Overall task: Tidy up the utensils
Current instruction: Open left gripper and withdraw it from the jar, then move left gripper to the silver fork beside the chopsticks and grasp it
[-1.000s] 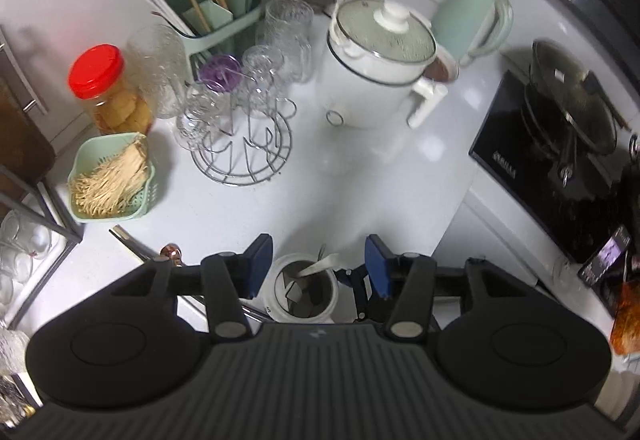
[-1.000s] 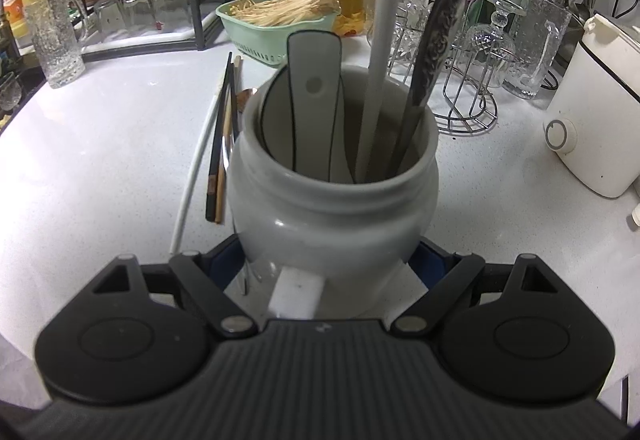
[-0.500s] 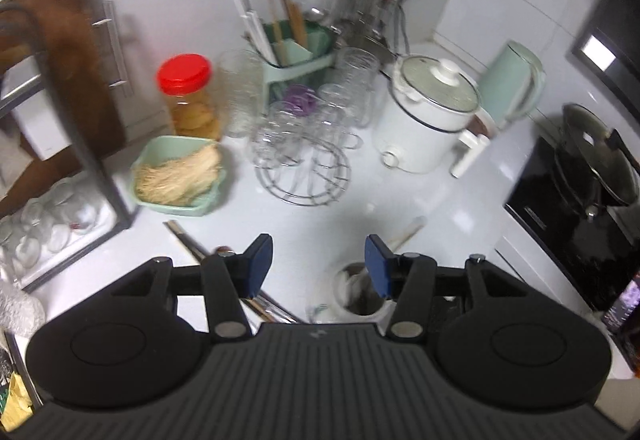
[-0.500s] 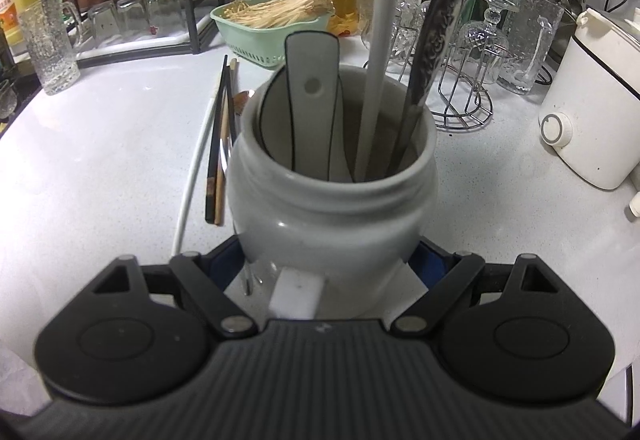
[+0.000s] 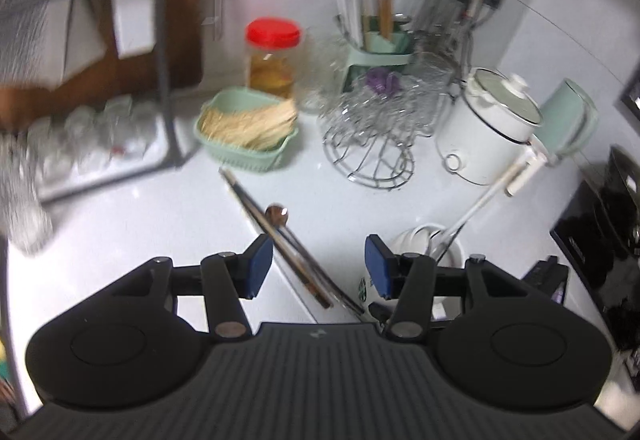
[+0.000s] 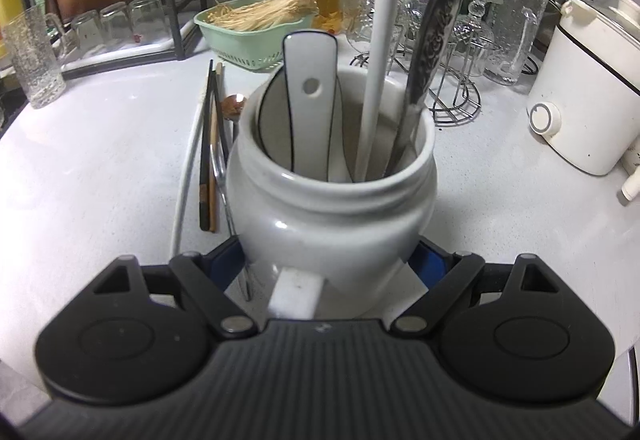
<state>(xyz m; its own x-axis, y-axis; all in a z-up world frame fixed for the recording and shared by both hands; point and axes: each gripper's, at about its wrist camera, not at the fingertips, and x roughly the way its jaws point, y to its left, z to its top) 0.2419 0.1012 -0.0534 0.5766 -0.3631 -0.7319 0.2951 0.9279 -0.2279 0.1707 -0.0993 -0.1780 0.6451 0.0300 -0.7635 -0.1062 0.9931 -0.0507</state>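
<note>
My right gripper (image 6: pixel 330 264) is shut on a white ceramic jar (image 6: pixel 332 216) that stands on the counter. In the jar are a white ceramic spoon (image 6: pixel 310 100), a long white handle (image 6: pixel 380 40) and a patterned metal handle (image 6: pixel 434 36). Left of the jar, dark chopsticks (image 6: pixel 209 144), a thin white stick (image 6: pixel 186 176) and a copper spoon (image 6: pixel 234 106) lie on the counter. My left gripper (image 5: pixel 318 268) hangs open above those chopsticks (image 5: pixel 276 236) and the spoon (image 5: pixel 277 214), holding nothing. The jar (image 5: pixel 416 240) shows partly behind its right finger.
Behind stand a green basket of pale strands (image 5: pixel 246 128), a red-lidded jar (image 5: pixel 273 56), a wire rack of glasses (image 5: pixel 372 136), a white cooker (image 5: pixel 488 124) and a green kettle (image 5: pixel 568 120). A dish rack (image 5: pixel 100 132) is at left, a black stove (image 5: pixel 600 232) at right.
The left gripper has swung from over the jar to the left and downward, and now hangs over the chopsticks, still open. The right gripper keeps its hold on the jar.
</note>
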